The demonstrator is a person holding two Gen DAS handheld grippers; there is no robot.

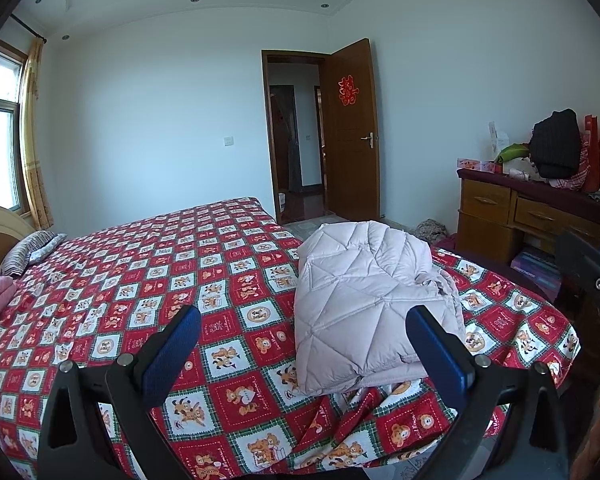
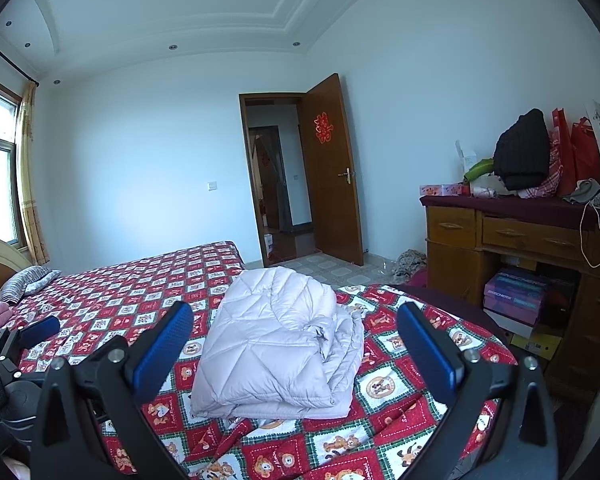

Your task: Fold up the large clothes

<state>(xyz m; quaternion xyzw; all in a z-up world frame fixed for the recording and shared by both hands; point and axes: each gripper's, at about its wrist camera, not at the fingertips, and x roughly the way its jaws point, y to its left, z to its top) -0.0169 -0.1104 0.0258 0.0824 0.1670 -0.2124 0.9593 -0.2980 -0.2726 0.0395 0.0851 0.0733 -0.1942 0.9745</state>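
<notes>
1. Quilted jacket [image 2: 276, 340], pale lilac and folded into a thick bundle, is seen lying on the checked cartoon-print bedspread [image 1: 140, 280] near the bed's foot-end corner, the one closest to the wooden desk [image 2: 512, 236].
2. Right gripper [image 2: 296, 346] is held wide open and empty, with the bundle dead ahead between the lines of its two fingers, though not touched.
3. Left gripper [image 1: 304, 344] is likewise spread wide and holds nothing; the bundle is found ahead and off toward its right finger [image 1: 436, 344].
4. The bundle's long axis is judged to run away from both grippers, toward the open door [image 1: 352, 128].
5. The right gripper is judged the better centred, so any final squaring is likely led by it; which of the two is nearer cannot be told.
</notes>
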